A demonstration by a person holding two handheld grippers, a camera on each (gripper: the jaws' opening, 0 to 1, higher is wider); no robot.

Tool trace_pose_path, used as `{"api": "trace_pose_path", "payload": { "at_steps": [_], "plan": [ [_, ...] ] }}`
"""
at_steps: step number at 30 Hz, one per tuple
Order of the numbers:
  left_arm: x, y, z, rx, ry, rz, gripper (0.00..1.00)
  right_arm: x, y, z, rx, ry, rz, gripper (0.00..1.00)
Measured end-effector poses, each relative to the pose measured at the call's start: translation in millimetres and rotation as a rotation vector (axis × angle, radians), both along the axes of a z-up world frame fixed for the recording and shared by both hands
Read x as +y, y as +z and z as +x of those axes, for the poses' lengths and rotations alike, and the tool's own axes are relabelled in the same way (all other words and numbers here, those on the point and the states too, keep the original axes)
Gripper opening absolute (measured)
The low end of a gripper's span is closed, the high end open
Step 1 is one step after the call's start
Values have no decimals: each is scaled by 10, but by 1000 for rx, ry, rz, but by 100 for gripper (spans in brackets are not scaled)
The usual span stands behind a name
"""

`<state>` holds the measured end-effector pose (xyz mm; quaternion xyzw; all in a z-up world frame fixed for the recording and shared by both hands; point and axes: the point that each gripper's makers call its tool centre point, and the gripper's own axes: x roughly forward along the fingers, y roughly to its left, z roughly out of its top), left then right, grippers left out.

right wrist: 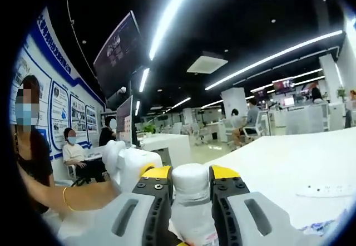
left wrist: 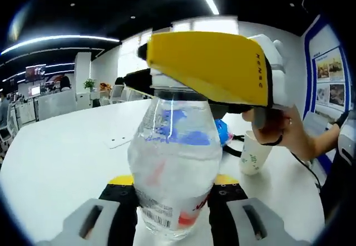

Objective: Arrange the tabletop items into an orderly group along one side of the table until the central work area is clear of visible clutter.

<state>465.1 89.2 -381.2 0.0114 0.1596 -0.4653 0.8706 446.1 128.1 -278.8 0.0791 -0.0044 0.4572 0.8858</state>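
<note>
A clear plastic water bottle (left wrist: 175, 157) with a red and white label stands upright between the yellow-tipped jaws of my left gripper (left wrist: 173, 182), which is shut on its body. My right gripper (left wrist: 167, 84), with a yellow housing and held by a hand (left wrist: 278, 129), comes in from the right and clamps the bottle's top. In the right gripper view, my right gripper (right wrist: 191, 189) is shut on the bottle's white cap (right wrist: 191, 175). The white table (left wrist: 61, 151) lies below.
A white paper cup (left wrist: 255, 156) with a green print stands on the table to the right of the bottle, next to a blue item (left wrist: 223, 132) and a black cord. A flat white piece (left wrist: 118, 141) lies at the left. Seated people (right wrist: 75, 154) and office desks lie beyond.
</note>
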Motion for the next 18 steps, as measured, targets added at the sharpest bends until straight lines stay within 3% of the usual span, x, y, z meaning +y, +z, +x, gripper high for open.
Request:
{"api": "trace_pose_path", "payload": {
  "at_steps": [2, 6, 9, 11, 18],
  "plan": [
    [37, -39, 16, 66, 59, -34, 57, -31, 6, 46, 22, -36, 2, 23],
    [50, 51, -15, -20, 56, -31, 52, 33, 6, 25, 4, -37, -20, 24],
    [80, 122, -37, -37, 84, -37, 51, 18, 8, 32, 10, -47, -2, 24],
    [100, 142, -53, -36, 105, -41, 49, 14, 25, 38, 35, -53, 60, 25],
    [205, 113, -58, -79, 187, 33, 50, -18, 22, 1, 43, -52, 48, 25]
  ]
}}
